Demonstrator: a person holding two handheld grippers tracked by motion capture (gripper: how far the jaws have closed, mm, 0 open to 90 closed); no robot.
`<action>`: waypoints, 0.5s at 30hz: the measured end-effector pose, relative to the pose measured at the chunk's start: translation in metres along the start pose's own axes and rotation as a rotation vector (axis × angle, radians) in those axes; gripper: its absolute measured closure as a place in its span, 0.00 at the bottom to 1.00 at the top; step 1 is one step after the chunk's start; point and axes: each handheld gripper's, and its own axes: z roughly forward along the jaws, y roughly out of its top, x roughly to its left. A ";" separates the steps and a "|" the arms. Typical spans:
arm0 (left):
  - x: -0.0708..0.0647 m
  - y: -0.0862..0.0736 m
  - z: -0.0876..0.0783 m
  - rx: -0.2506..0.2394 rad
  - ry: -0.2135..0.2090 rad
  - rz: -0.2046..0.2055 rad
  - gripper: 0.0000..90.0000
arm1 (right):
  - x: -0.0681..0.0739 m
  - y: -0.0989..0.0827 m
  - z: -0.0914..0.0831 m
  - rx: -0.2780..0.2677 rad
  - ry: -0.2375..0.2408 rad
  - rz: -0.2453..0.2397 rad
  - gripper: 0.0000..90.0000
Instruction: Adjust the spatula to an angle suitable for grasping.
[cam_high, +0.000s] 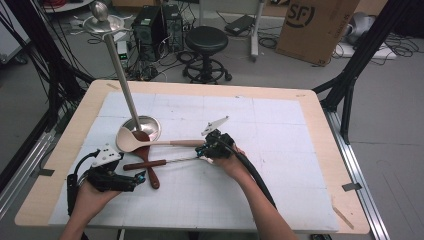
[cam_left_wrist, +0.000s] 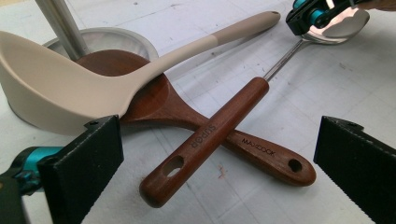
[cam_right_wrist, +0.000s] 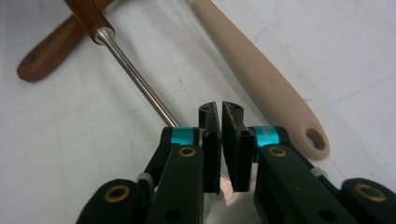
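The right gripper (cam_right_wrist: 220, 116) is clamped on the steel spoon (cam_high: 167, 161); the left gripper (cam_left_wrist: 219, 158) waits wide open, empty, at 8 o'clock. Next: lift clear.

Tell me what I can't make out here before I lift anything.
- Metal spoon bowl: covered by the right claw in the right gripper view; cut off by the top edge in the left gripper view.
- Wooden spatula blade: partly under the beige ladle, left gripper view.
- Stand's base: partly behind the ladle, high view.
- Left claw in the high view: too small to judge.
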 end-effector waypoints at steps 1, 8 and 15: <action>0.000 0.000 0.000 0.000 0.000 0.000 0.02 | -0.001 -0.001 0.001 0.007 0.001 0.005 0.98; 0.000 0.000 0.000 -0.003 0.001 -0.005 0.02 | -0.008 -0.006 0.004 0.042 0.001 0.033 0.99; 0.000 0.000 0.000 -0.004 -0.001 -0.005 0.02 | -0.008 -0.007 0.003 0.048 0.002 0.043 0.99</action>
